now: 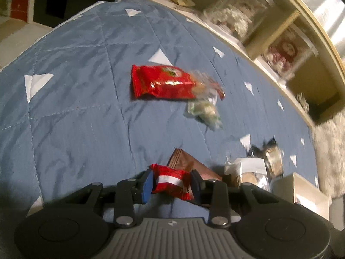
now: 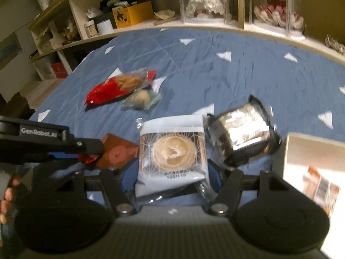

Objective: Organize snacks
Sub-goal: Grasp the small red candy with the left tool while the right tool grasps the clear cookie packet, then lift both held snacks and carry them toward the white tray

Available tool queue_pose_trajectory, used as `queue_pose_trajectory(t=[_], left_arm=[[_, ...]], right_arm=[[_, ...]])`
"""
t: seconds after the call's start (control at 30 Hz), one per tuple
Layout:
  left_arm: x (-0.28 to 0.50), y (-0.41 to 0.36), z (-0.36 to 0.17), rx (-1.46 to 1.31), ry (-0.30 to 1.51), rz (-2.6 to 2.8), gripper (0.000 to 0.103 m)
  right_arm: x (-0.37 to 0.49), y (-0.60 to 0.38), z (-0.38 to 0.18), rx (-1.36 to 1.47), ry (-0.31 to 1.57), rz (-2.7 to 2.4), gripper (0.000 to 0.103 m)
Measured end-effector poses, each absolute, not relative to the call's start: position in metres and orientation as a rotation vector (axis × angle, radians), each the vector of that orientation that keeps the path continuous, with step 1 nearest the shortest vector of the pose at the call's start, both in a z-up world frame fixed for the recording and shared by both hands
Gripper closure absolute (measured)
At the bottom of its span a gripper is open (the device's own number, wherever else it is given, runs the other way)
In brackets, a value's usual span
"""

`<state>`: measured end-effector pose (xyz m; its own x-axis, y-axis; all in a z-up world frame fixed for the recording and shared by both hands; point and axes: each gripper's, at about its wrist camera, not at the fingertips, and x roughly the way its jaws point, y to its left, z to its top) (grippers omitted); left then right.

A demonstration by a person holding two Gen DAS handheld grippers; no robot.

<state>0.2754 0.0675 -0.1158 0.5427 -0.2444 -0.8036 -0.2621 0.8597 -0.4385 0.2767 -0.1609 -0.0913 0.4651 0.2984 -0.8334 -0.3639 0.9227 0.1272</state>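
Between the blue pads of our left gripper [image 1: 171,185] sits a small red snack packet with a white band [image 1: 170,184], and the jaws are clamped on it from both sides, just above the blue quilt [image 1: 75,108]. Just beyond it lies a brown packet [image 1: 183,161], apparently touching or very near the red one.

Our right gripper [image 2: 172,179] straddles a white pouch with a round pastry printed on it [image 2: 172,151]. Its jaws are partly drawn in with the pouch lying between them, but the fingertips are hidden under the pouch and we cannot tell whether the pads press on it.

To the right of the pouch a black wrapped snack [image 2: 243,133] rests tilted, close against it. Far out on the quilt lie a larger red packet [image 1: 161,82] and a greenish wrapped sweet [image 1: 203,112], side by side. At the near right stands a white box [image 2: 312,161], open, with something orange inside.

We judge this to be the pick-up step: one snack gripped on the left, one being gathered on the right. Next we would lift the red packet clear without dragging the brown one along, then carry it to the box, likely the place for sorting.
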Motion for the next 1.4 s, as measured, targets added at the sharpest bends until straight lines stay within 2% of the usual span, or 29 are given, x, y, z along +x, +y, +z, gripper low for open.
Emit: queue_pose_trajectory(t=[0.63, 0.8, 1.07, 1.33, 1.4], left_arm=[[0.221, 0.013, -0.103, -0.067, 1.149, -0.173, 0.063], [0.220, 0.009, -0.107, -0.059, 1.154, -0.165, 0.059], [0.218, 0.005, -0.107, -0.033, 1.153, -0.172, 0.059], [0.218, 0.017, -0.106, -0.138, 1.144, -0.139, 0.063], [0.217, 0.019, -0.105, -0.150, 1.141, -0.131, 0.063]], right_arm=[[0.199, -0.177, -0.076, -0.063, 1.193, 0.396, 0.030], [0.200, -0.169, -0.075, -0.100, 1.147, 0.400, 0.022], [0.205, -0.166, -0.088, -0.147, 1.157, 0.412, 0.022], [0.210, -0.165, -0.092, -0.156, 1.141, 0.411, 0.022], [0.210, -0.166, -0.091, -0.153, 1.132, 0.409, 0.028]])
